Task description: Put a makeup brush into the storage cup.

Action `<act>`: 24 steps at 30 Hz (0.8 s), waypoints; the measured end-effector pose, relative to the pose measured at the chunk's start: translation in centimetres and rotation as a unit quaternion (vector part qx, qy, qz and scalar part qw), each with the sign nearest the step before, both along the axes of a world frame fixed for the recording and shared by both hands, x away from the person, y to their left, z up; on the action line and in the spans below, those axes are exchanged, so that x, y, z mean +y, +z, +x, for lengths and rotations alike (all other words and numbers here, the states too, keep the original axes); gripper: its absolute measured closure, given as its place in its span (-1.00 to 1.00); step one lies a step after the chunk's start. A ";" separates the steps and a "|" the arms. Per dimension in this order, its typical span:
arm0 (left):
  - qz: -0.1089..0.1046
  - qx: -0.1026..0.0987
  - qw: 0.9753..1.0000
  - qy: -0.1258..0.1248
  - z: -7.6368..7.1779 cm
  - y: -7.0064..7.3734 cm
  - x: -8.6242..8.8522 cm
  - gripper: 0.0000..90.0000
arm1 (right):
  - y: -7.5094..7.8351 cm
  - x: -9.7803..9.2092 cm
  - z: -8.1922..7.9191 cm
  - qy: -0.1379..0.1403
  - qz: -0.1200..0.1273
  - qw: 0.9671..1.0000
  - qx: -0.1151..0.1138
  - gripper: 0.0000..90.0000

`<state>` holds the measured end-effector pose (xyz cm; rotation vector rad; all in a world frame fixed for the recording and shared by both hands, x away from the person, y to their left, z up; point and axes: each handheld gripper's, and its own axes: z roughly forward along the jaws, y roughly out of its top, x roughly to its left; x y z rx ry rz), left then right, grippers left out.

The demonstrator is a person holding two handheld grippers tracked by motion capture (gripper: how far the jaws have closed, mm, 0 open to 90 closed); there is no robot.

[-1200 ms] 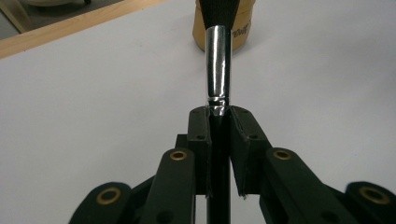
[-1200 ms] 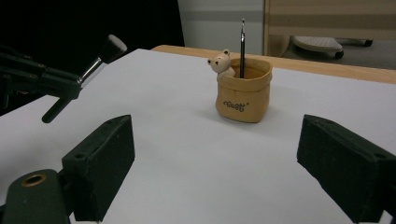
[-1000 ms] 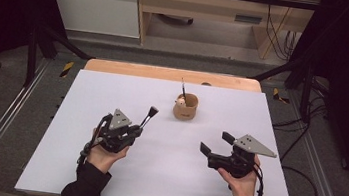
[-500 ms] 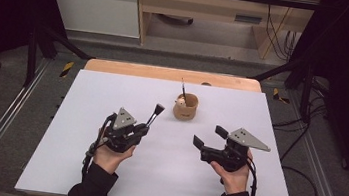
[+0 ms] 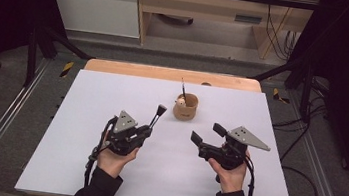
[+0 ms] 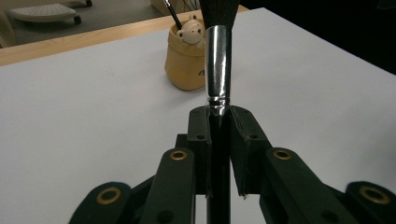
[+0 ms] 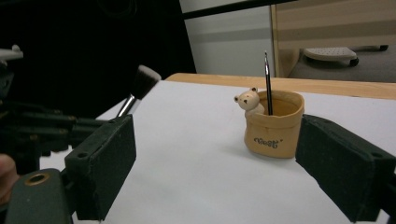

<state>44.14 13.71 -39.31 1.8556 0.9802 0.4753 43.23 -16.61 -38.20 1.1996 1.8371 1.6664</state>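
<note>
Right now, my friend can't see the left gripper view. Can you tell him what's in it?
Two black jaws of the left tool pinch the dark handle of a makeup brush that points up. Behind it, a tan cup with a little bear on its rim stands on the white table.

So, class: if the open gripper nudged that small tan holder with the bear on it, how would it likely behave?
The holder is short and wide-based, so it would probably slide rather than tip. It looks small, so likely light. The thin brush standing upright in it would probably wobble or lean. The right gripper is open, apart from it.
</note>
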 end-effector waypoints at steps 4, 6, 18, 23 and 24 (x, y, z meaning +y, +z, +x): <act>-0.014 -0.002 1.000 0.002 -0.2 -0.4 -0.1 0.75 | -0.1 0.7 0.1 0.004 0.012 1.000 -0.001 -0.71; -0.020 -0.003 1.000 0.003 -0.3 -0.6 -0.2 0.75 | -0.2 1.0 0.2 0.005 0.015 1.000 0.001 -0.71; -0.025 -0.010 1.000 0.002 -0.2 -1.7 -1.7 0.75 | -1.2 2.7 0.9 0.019 0.037 0.999 0.013 -0.67; -0.024 -0.012 1.000 -0.003 -0.2 -1.9 -2.4 0.75 | -1.6 3.2 1.2 0.021 0.042 0.999 0.019 -0.67; -0.026 -0.012 1.000 -0.003 -0.2 -1.9 -2.5 0.75 | -1.6 3.3 1.2 0.023 0.043 0.999 0.022 -0.67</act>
